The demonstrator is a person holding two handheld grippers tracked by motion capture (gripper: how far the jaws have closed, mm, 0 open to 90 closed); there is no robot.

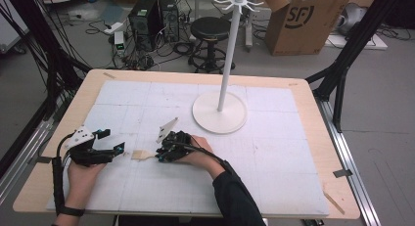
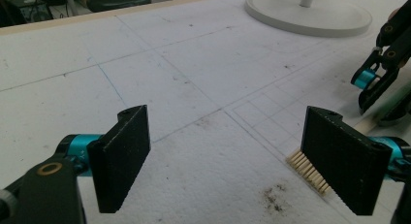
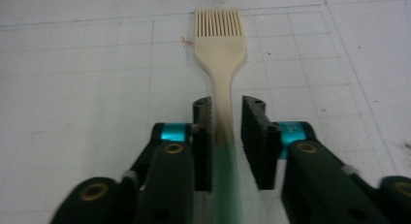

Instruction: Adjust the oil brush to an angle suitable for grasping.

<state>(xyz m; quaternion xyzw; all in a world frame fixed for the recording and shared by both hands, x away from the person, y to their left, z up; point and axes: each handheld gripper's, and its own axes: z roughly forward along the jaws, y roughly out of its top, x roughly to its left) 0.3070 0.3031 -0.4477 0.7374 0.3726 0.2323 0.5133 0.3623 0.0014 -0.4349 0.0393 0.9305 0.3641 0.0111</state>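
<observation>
Right gripper [image 3: 227,136], bottom centre of its own view: jaws a little apart, straddling the handle of a cream brush [image 3: 219,44]; the left jaw looked close against the handle, with a visible gap on the right side, so no firm clamp. Brush lay flat on the white mat [image 1: 274,157], bristles pointing away, handle turning green toward the camera. In the high view the brush [image 1: 142,155] sat left of centre, between both grippers. Left gripper [image 1: 116,142] jaws stood wide apart and empty, bristle tips beside its right jaw. White stand [image 1: 219,116] stood upper centre.
</observation>
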